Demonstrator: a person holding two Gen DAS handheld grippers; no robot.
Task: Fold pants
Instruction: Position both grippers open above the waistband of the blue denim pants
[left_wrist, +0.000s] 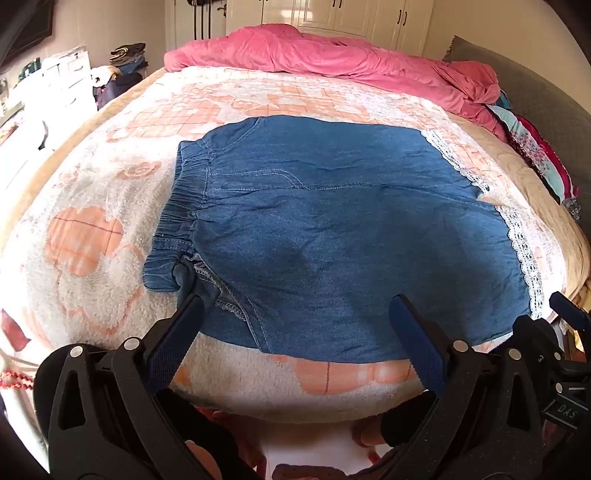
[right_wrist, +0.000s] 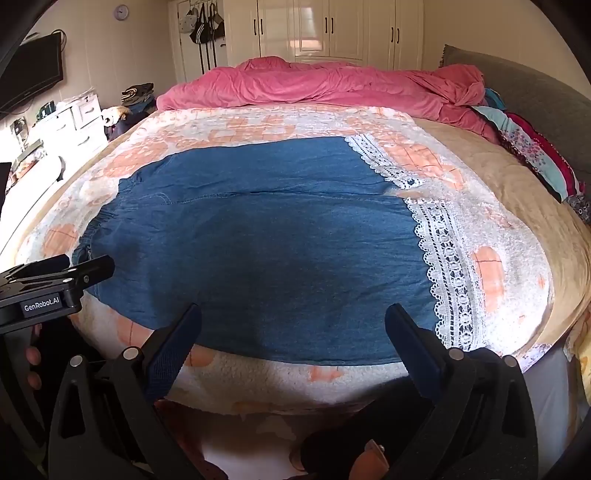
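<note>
Blue denim pants (left_wrist: 314, 236) lie flat across the bed, elastic waistband (left_wrist: 181, 210) to the left and white lace hems (left_wrist: 524, 251) to the right. My left gripper (left_wrist: 297, 306) hangs open above the pants' near edge, close to the waist end, nothing between its fingers. In the right wrist view the same pants (right_wrist: 258, 251) fill the middle, with the lace hems (right_wrist: 450, 280) on the right. My right gripper (right_wrist: 293, 314) is open over the near edge toward the hem end, empty. The left gripper's body (right_wrist: 55, 280) shows at that view's left edge.
The pants rest on a fluffy white and orange blanket (left_wrist: 92, 236) covering the bed. A bunched pink quilt (right_wrist: 314, 85) lies along the far side, folded clothes (right_wrist: 535, 155) at the right by a grey headboard (right_wrist: 517, 74). White wardrobes (right_wrist: 325, 29) and a drawer unit (right_wrist: 74, 122) stand beyond.
</note>
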